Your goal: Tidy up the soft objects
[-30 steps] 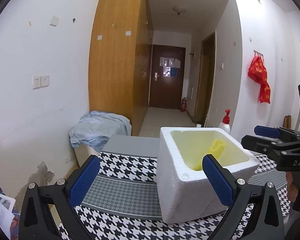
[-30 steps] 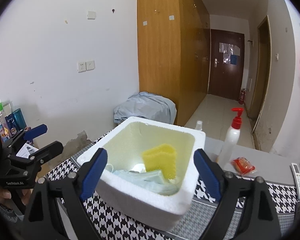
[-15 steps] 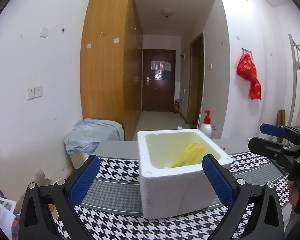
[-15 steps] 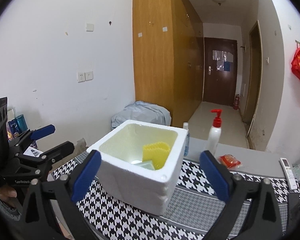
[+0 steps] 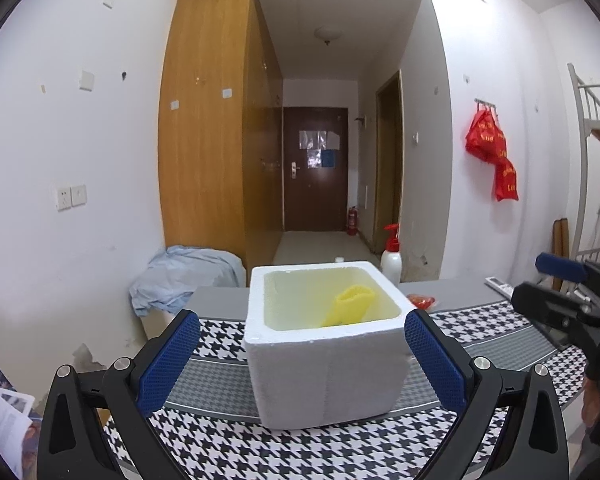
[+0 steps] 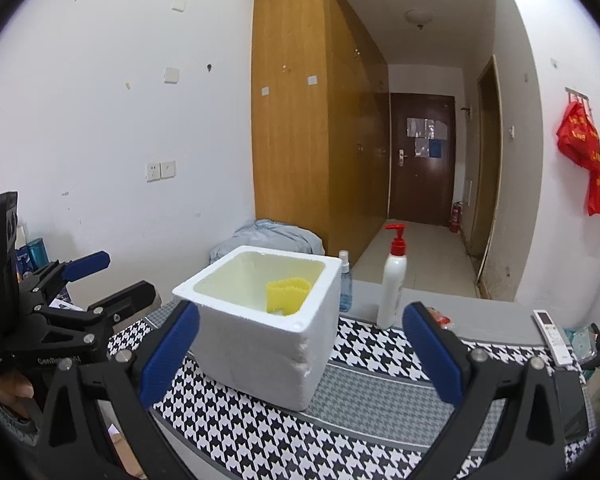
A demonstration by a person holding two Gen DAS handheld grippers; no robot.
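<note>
Sponge (image 6: 287, 295) sits in foam box (image 6: 260, 344); lotion bottle (image 6: 392, 292) behind; both grippers released.

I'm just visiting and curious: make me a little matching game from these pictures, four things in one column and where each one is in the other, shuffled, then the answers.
Things:
1. yellow sponge
2. pump bottle
3. red bags
4. remote control

Places:
A. hanging from a wall hook
B. standing on the table behind the foam box
C. lying on the table's right end
D. inside the foam box

Pairs: 1-D, 2-B, 3-A, 4-C
</note>
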